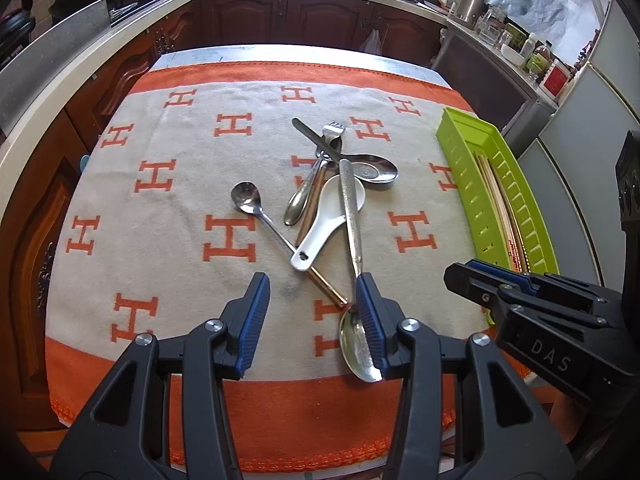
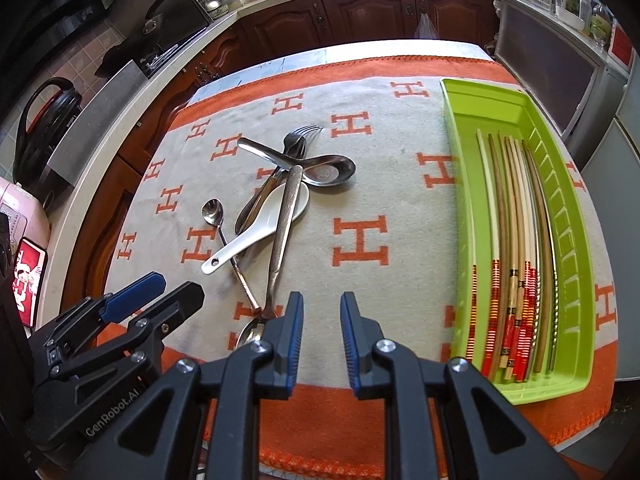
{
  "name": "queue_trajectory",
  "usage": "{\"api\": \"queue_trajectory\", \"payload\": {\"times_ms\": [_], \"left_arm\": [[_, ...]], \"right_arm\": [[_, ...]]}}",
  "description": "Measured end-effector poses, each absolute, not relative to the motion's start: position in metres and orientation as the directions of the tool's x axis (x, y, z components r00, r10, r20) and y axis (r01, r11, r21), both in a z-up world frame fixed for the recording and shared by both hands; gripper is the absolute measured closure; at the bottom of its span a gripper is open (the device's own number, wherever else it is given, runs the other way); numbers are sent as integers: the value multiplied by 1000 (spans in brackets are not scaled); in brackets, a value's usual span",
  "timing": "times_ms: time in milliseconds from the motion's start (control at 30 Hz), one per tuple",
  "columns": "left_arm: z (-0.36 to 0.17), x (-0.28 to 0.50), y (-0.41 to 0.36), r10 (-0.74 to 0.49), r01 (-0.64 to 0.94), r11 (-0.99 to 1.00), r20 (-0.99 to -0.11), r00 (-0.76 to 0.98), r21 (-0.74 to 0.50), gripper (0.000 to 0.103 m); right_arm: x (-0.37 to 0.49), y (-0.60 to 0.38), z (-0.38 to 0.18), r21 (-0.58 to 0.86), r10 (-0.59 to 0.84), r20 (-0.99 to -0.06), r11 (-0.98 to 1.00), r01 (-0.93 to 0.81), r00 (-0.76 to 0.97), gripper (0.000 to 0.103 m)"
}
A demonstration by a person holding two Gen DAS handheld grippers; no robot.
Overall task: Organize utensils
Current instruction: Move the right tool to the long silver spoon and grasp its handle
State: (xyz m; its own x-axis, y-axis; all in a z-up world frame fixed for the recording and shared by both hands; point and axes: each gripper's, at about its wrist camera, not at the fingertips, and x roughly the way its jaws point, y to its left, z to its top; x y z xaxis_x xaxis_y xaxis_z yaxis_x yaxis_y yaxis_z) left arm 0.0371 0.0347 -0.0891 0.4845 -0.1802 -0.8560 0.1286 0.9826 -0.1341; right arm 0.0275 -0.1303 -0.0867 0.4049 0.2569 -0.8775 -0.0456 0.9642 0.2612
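Both grippers, left (image 1: pixel 312 320) and right (image 2: pixel 321 340), hover spread and empty over table's near edge. Spoons (image 2: pixel 280 216) and fork (image 2: pixel 298 140) piled mid-cloth (image 2: pixel 400 200). Chopsticks (image 2: pixel 512 272) inside green tray (image 2: pixel 460 128), right edge.

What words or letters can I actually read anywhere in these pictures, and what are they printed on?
"DAS": white letters on the right gripper body.
"GenRobot.AI": white letters on the left gripper body.
"H": orange letter repeated across the cloth on the table.
Red and white packet at the left edge: large letters, too blurred to read.
Red label on a counter container: too small to read.
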Motion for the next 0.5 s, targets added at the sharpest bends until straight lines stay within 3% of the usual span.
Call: {"api": "queue_trajectory", "payload": {"times_ms": [500], "left_arm": [[-102, 48, 63, -148, 52, 989, -869, 471, -140, 61]], "right_arm": [[40, -120, -98, 268, 268, -889, 962, -53, 371, 84]]}}
